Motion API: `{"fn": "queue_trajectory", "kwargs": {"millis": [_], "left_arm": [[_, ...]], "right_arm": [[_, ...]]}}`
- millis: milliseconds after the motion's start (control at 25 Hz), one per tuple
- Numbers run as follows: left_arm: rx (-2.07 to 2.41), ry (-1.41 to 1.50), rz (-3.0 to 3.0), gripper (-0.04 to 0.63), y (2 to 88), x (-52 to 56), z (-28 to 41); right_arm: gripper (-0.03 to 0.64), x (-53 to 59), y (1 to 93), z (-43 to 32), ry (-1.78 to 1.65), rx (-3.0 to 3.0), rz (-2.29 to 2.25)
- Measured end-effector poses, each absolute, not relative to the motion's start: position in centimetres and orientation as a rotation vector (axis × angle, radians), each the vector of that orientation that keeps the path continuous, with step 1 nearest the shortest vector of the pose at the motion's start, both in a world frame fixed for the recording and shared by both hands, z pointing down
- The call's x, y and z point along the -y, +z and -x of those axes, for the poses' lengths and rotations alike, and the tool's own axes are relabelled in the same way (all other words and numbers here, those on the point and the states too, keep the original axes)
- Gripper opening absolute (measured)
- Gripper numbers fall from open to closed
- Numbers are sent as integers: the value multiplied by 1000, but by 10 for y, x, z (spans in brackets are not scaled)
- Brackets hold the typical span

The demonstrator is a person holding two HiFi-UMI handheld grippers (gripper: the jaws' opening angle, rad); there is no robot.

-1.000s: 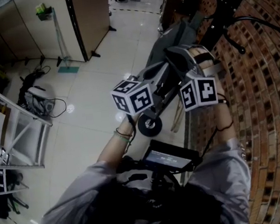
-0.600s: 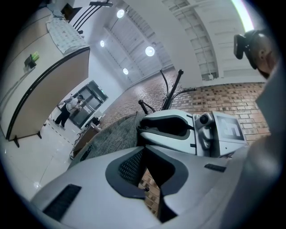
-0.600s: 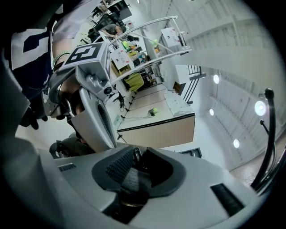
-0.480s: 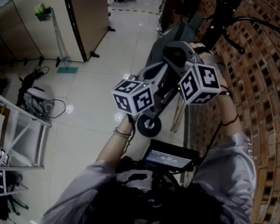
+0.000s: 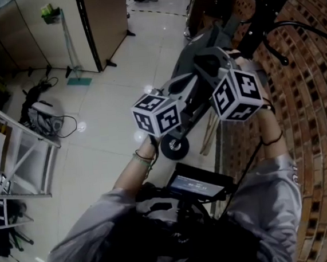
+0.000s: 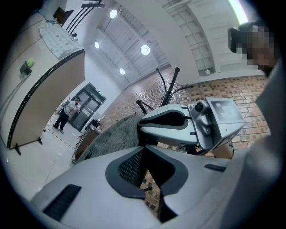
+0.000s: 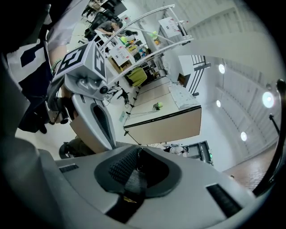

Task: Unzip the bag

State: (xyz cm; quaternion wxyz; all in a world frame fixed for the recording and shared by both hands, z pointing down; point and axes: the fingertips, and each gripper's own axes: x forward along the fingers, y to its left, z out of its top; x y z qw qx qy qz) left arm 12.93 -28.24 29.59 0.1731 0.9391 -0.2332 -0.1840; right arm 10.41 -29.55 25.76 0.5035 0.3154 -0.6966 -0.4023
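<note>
At the upper middle of the head view, the grey bag (image 5: 202, 40) hangs beside the brick wall (image 5: 305, 114), just past both grippers, which are raised to it side by side. The left gripper (image 6: 144, 166) has its fingers pressed together. A small dark piece (image 6: 147, 188), possibly the zipper pull, shows just under the pads, but I cannot tell whether it is pinched. The right gripper (image 7: 137, 166) has just been closing its fingers, and they sit clamped on a dark woven strap (image 7: 134, 183) that seems to belong to the bag. This looks like the setting-up step: one grip steadies the bag while the other finds the pull. No opened zipper is visible. Next, the pull must be held firmly and drawn along the zipper line while the strap is kept taut.
</note>
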Motion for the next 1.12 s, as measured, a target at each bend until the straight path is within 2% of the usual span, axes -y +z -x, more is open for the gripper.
{"fn": "queue_trajectory", "kwargs": {"millis": [240,280,1120], "left_arm": [[643,-565,-2595,8,302,279,-127],[643,-567,-2586,8,305,279,-127],[677,-560,-2533,8,329,274,-123]], "right_arm": [[46,288,246,-108,-990,1773,-837],[11,287,242,-109,-985,1790,-859],[14,291,225,-124,-893,1941,-984]]}}
